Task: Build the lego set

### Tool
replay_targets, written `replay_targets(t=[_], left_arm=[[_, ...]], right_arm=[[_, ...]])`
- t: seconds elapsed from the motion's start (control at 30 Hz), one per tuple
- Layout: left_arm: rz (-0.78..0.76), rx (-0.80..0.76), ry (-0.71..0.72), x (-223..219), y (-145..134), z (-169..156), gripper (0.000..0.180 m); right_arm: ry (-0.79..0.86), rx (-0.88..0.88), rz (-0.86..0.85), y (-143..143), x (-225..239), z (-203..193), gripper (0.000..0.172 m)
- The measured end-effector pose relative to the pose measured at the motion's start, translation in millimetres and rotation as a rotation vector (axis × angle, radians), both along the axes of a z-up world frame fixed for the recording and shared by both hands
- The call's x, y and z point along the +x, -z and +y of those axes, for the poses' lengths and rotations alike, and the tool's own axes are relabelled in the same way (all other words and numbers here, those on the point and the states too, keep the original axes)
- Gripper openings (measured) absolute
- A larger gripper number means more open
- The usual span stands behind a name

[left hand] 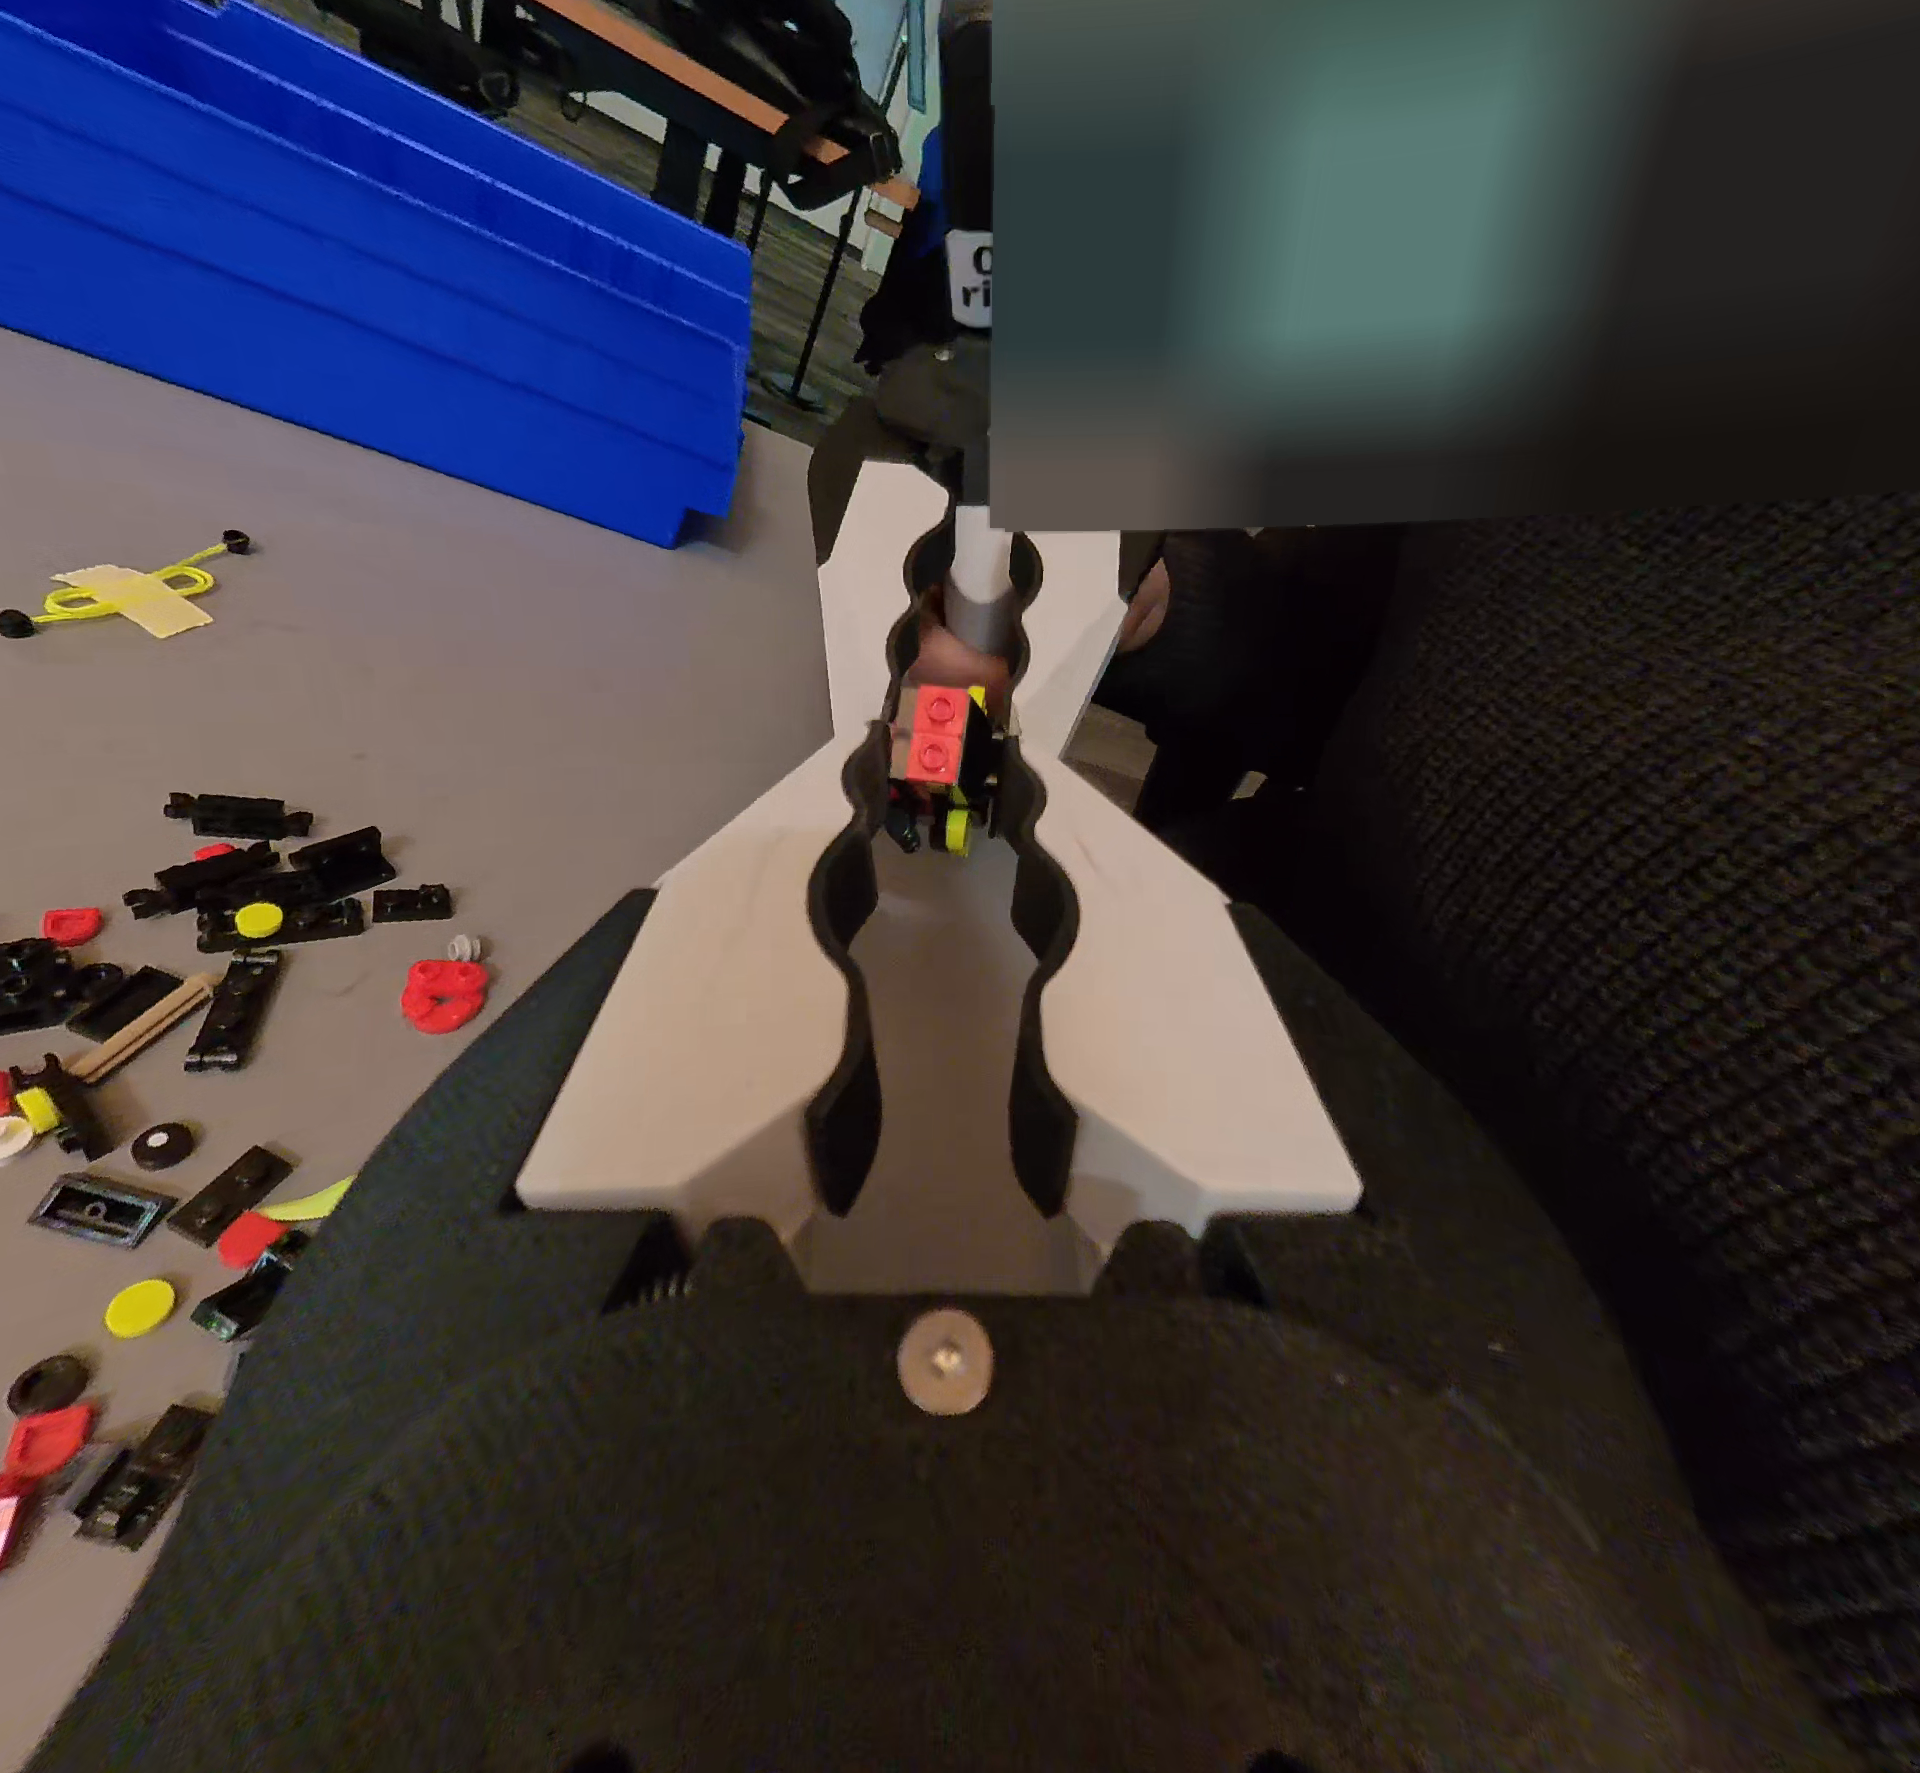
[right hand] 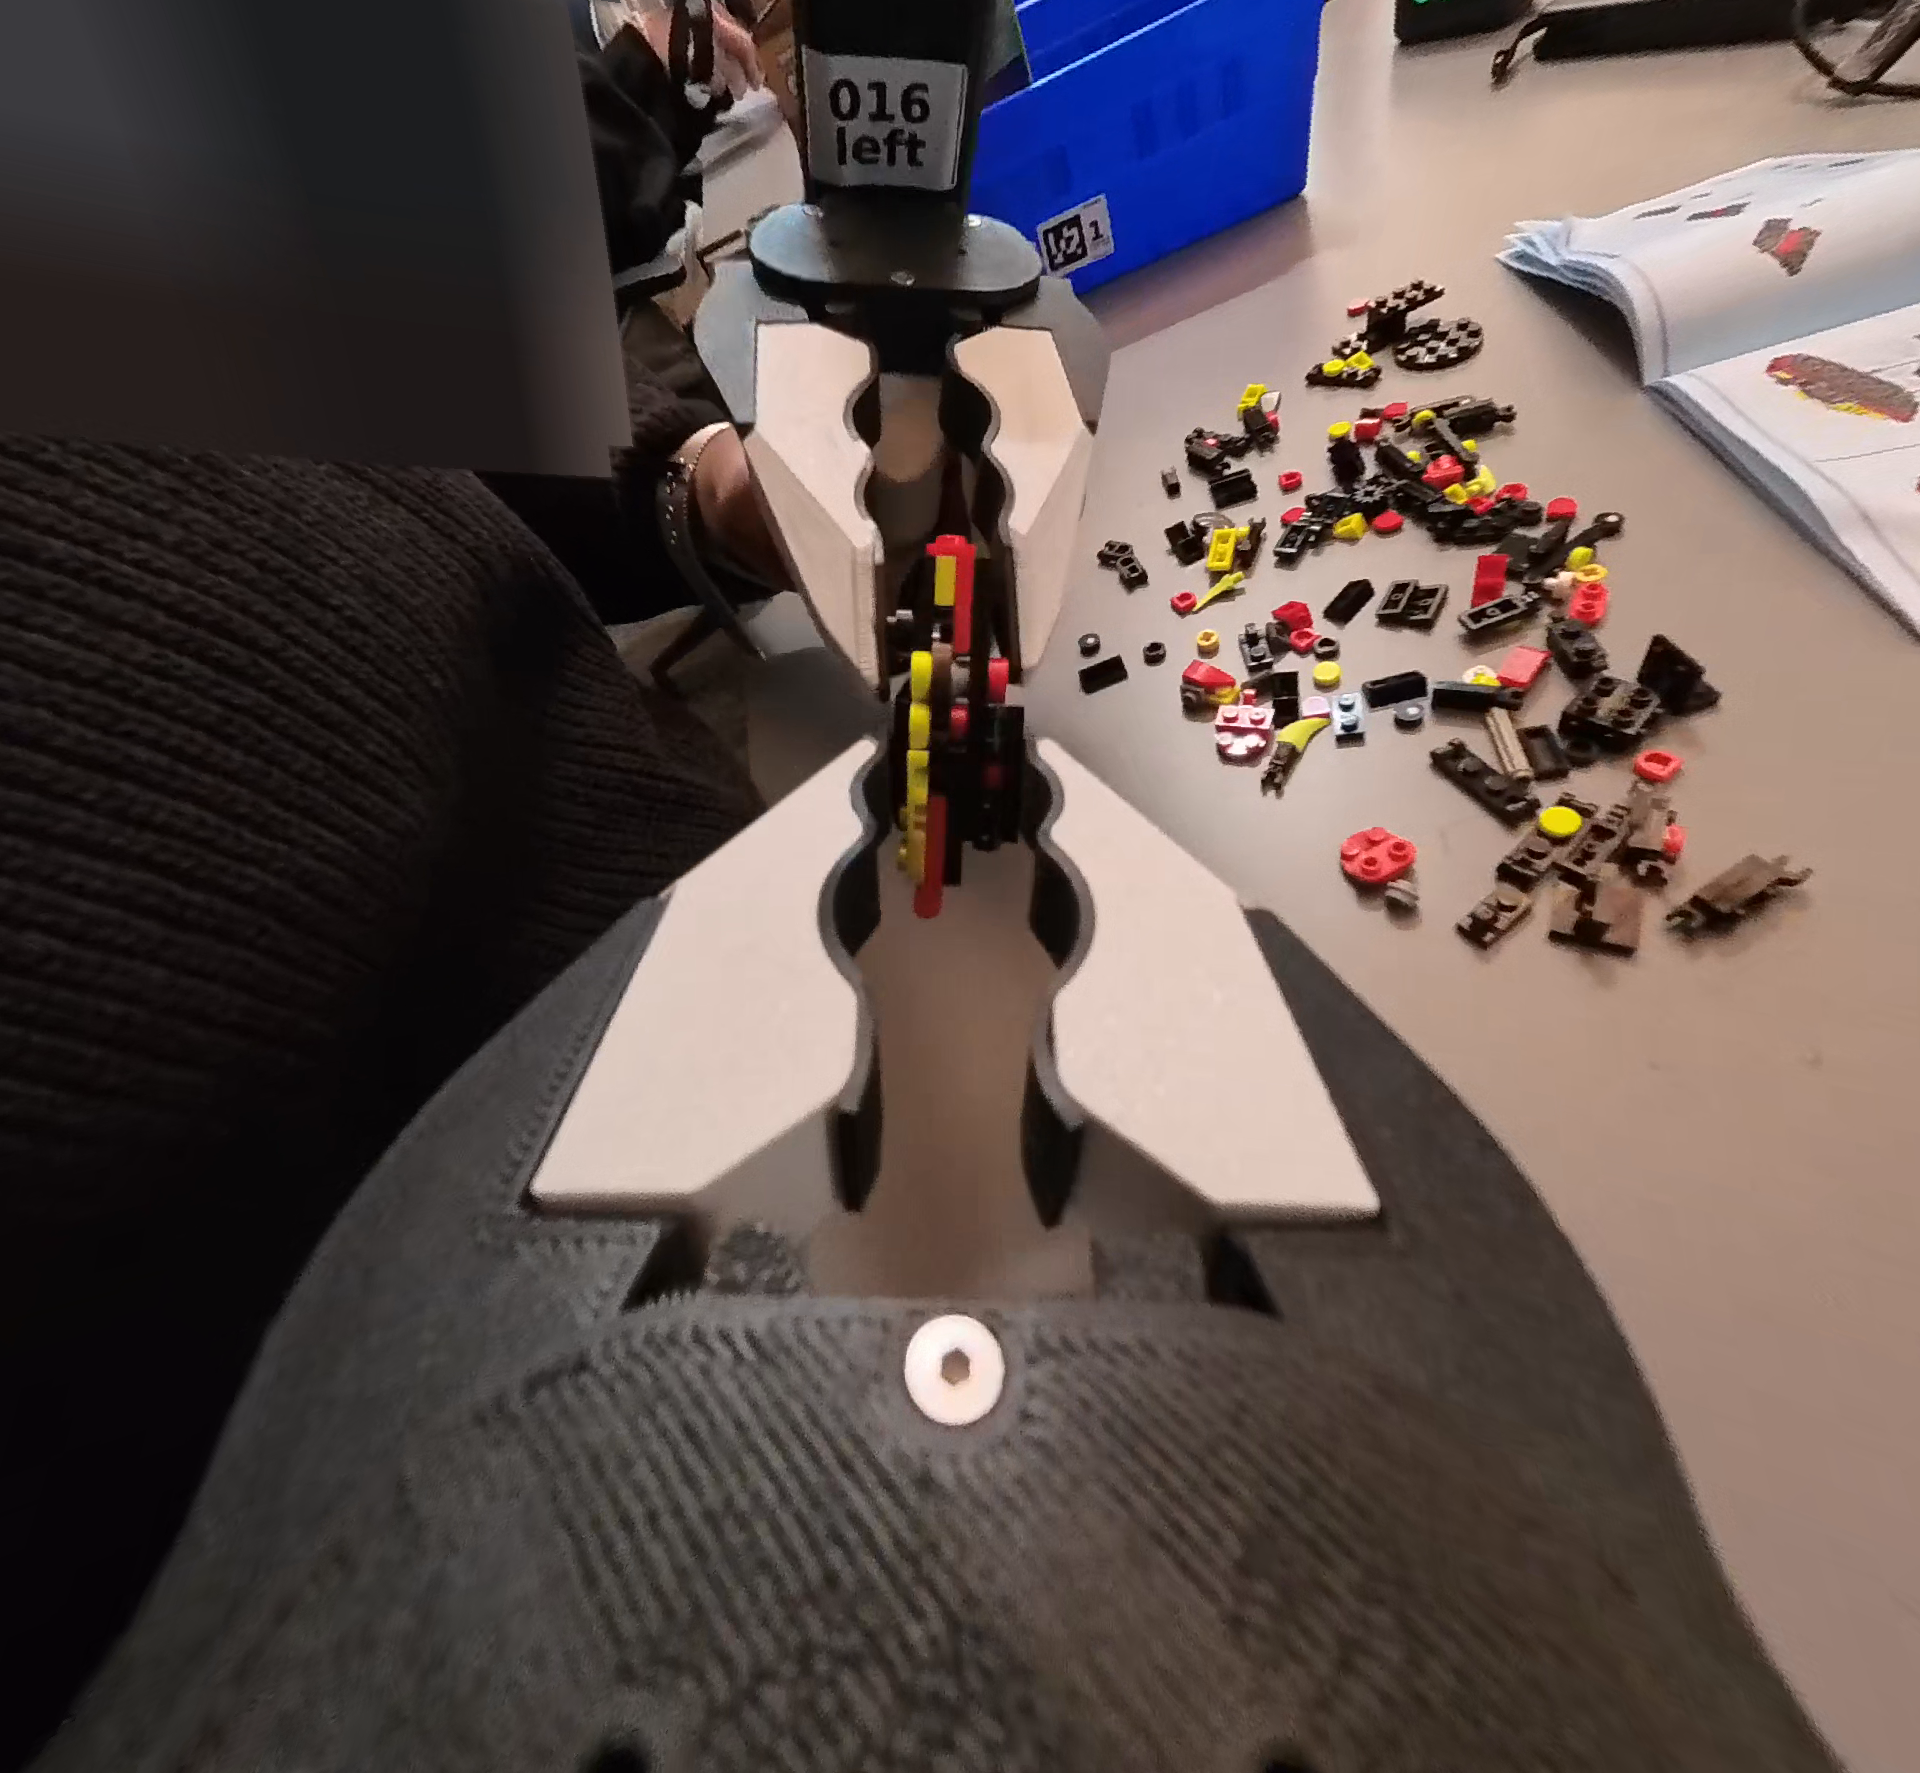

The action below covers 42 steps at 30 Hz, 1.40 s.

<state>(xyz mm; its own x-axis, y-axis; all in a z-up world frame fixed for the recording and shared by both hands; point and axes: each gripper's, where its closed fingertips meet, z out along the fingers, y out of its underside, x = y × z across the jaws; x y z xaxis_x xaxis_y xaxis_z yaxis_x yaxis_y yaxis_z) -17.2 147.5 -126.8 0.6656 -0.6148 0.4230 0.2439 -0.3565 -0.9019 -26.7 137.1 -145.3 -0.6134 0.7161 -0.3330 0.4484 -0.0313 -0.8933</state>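
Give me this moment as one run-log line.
left gripper: shut on brick assembly | right gripper: shut on the same assembly, facing left | loose bricks on table | blue bins behind

The 2 tools meet tip to tip above the grey desk (right hand: 1299,1152), both clamped on 1 small black, red and yellow brick assembly (right hand: 951,747), so no passage is left between them. A scatter of loose black, red and yellow bricks (right hand: 1455,622) crowds the desk beside them, with stacked blue plastic bins (left hand: 364,269) walling the far side; bare desk lies open between bins and bricks.
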Motion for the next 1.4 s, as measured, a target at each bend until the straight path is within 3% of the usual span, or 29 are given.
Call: replay_targets(t=[0.2,0.3,0.37,0.47,0.6,0.7,0.8,1.07,1.2,1.4], left_arm=[[0.021,0.001,0.005,2.7,1.2,-0.6,0.018],[0.028,-0.043,-0.060,-4.4,8.9,7.3,0.021],[-0.007,-0.083,-0.082,-9.5,12.5,10.7,0.036],[-0.106,-0.260,-0.139,-24.4,34.9,16.1,0.047],[-0.124,-0.480,-0.237,-45.3,75.0,17.4,0.046],[-0.061,-0.501,-0.223,-40.6,81.2,15.6,0.045],[-0.022,-0.511,-0.188,-31.7,85.0,12.9,0.044],[0.015,-0.517,-0.165,-27.8,87.3,10.0,0.037],[0.035,-0.518,-0.161,-27.4,88.5,9.1,0.036],[0.046,-0.518,-0.148,-24.6,88.7,7.6,0.036]], right_arm=[[0.000,0.105,0.011,3.1,1.5,1.2,0.022],[0.047,0.118,0.001,9.4,-3.8,10.5,0.022],[0.090,0.172,0.015,14.5,-7.5,20.7,0.022],[0.151,0.387,0.049,27.8,-12.2,38.8,0.022],[0.141,0.762,0.034,57.5,-12.0,50.5,0.022],[0.089,1.008,0.058,72.4,-10.9,51.2,0.022],[0.066,1.121,0.108,75.2,-12.5,49.0,0.022],[0.000,1.035,0.074,81.9,-5.1,37.6,0.024],[-0.030,0.972,0.038,84.4,0.4,32.3,0.038],[-0.004,0.671,0.003,66.1,1.4,24.9,0.043]])
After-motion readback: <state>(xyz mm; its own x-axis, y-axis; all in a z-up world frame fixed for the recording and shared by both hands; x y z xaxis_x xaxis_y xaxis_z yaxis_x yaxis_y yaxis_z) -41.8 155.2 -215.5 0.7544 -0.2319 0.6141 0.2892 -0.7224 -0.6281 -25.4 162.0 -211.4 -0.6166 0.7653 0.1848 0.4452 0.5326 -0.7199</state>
